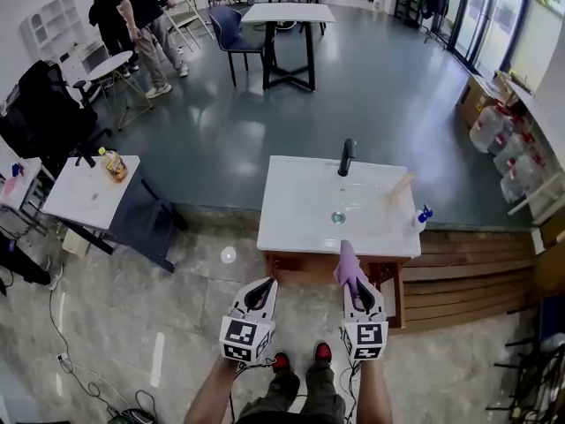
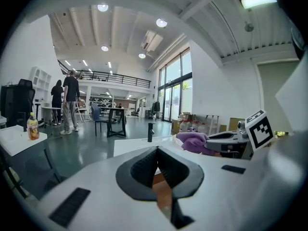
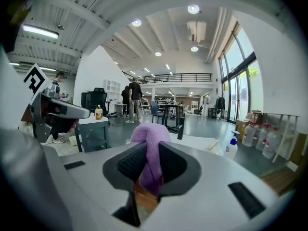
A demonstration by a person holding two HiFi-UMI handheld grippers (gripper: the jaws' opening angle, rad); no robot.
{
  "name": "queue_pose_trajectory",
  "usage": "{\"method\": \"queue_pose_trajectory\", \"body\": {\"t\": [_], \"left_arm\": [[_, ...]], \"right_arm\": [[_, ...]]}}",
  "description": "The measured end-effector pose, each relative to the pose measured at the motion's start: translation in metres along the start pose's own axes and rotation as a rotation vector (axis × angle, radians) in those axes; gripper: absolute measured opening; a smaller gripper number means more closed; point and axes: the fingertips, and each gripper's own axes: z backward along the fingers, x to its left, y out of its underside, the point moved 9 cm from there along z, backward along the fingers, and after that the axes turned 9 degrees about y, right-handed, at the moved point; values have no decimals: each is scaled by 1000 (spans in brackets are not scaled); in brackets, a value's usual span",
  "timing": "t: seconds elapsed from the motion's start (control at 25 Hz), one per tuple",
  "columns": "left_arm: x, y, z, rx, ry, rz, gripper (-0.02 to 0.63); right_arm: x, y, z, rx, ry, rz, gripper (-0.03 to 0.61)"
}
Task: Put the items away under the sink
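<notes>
A white sink with a black faucet stands on a brown cabinet just ahead of me. My right gripper is shut on a purple cloth, which sticks up out of the jaws in front of the sink's near edge. The right gripper view shows the cloth pinched between the dark pads. My left gripper is held level beside it, its jaws together with nothing in them. A spray bottle and a brush rest on the sink's right side.
At the left stands a small white table with a bottle on it. Wooden steps and water jugs lie to the right. Two people, chairs and a black-legged table occupy the far floor.
</notes>
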Motion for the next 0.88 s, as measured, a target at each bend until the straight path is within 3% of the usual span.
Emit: {"method": "queue_pose_trajectory", "body": {"t": [0.32,0.88], "left_arm": [[-21,34,-25,74,73,13,6],[-35,137,-77,181,-11,113,6]], "right_arm": [[-9,47,14,68,23,-62,91],[-10,154,-21,189,-129,-85,91]]}}
